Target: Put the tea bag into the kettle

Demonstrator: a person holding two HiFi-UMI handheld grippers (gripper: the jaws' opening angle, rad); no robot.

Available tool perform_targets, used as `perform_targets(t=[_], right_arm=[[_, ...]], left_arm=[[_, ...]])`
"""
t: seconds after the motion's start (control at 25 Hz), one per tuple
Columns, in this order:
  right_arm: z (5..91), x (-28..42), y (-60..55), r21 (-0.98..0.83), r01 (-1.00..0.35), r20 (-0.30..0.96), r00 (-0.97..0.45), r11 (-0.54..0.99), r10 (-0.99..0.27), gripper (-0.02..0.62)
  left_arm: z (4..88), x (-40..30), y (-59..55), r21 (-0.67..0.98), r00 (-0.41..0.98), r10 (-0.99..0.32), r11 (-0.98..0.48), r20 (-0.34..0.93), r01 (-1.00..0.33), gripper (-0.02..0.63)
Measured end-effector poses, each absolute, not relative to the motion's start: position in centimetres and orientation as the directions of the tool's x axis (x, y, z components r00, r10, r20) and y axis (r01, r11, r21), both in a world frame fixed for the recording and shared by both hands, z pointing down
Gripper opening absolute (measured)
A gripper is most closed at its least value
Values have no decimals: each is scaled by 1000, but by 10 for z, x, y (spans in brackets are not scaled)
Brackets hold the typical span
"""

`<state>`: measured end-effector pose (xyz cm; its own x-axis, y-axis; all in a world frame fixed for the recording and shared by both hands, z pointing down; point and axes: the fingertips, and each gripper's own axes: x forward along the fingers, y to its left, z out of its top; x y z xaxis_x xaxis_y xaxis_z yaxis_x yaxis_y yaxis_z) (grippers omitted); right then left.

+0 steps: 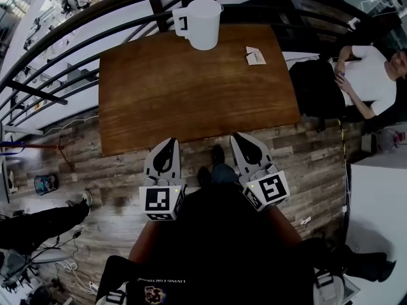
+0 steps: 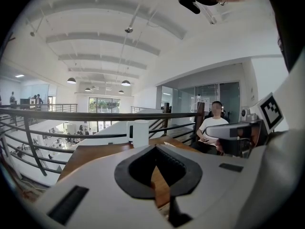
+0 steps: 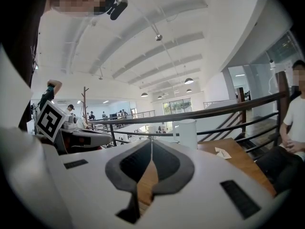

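We hold left gripper (image 1: 170, 141) and right gripper (image 1: 237, 136) pinched closed, empty; kettle (image 1: 202, 23) at twelve o'clock, its inside hidden, tea bag (image 1: 255, 56) outside at one o'clock

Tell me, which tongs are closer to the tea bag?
Right. The right tongs are at the table's near edge, nearly in line with the tea bag; the left tongs are farther left.
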<state>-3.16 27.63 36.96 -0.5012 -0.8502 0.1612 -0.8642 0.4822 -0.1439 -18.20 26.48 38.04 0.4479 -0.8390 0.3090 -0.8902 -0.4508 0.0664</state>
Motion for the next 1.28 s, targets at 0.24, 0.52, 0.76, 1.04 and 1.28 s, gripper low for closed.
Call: perform_targets(t=[0.24,0.52,0.76,1.04,1.28], right_arm=[[369,-29,256,-137,-864,159,-503,485,-850,17],[374,-21,217,-146,-855,159,-517,497,-841,17],[377,-13,182,-148,-845,160,-533,514,-831,17],[380,4,147,-147,-848,163,-529,509,-833,17],[378,26,110,-138,-855,158,-518,500,-841,17]], left_arm=[[381,-178,247,71,453,-838,-455,305,-888,5],[384,-172,213,67,434,-846,-436,310,-898,5],[385,-165,181,64,415,-854,-417,313,-907,5],[390,-154,151,67,406,-854,-408,325,-911,5],[392,-141,121,60,399,-854,-403,334,-913,5]])
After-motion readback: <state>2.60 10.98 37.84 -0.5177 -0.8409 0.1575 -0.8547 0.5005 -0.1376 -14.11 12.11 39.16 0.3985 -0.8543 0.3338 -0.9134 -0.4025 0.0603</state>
